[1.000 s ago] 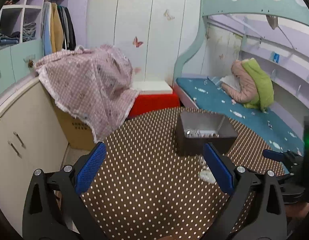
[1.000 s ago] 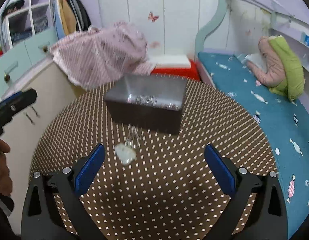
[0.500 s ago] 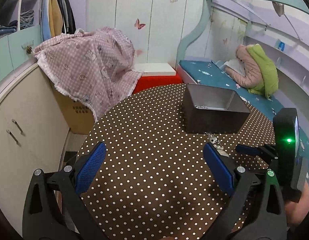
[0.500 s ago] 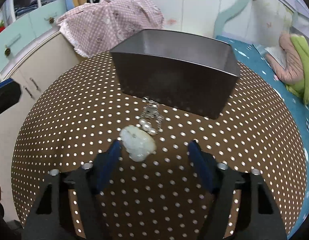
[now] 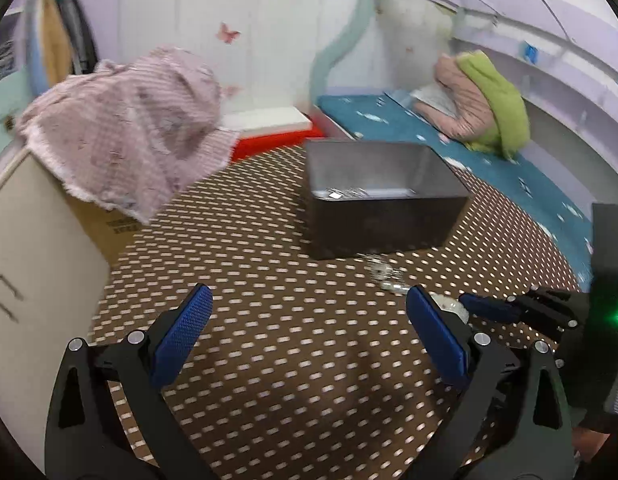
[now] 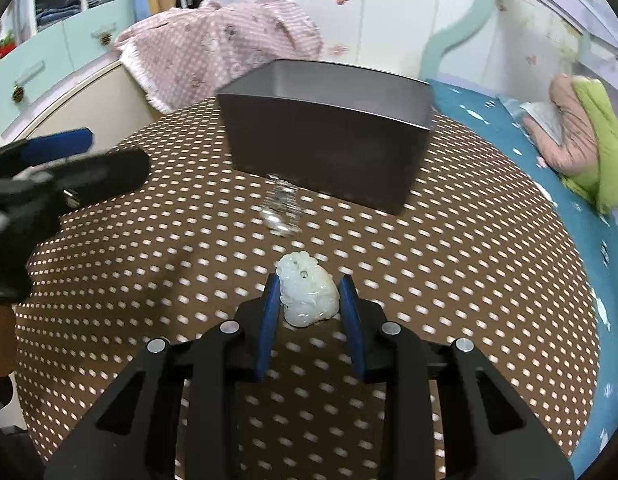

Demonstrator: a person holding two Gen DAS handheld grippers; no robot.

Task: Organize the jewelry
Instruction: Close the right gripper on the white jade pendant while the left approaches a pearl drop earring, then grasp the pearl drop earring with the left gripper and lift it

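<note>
Right tool (image 6: 309, 300) lowered, closing around white pendant (image 6: 307, 294)

I see a pink checked cloth (image 5: 125, 136) draped over a cream cabinet (image 5: 33, 240), with a cardboard box (image 5: 105, 220) beneath it. A red box with a white lid (image 5: 269, 130) sits by the white butterfly-decorated wall (image 5: 229, 34). A blue mattress (image 5: 509, 176) carries bunched pink and green bedding (image 5: 481, 100).
</note>
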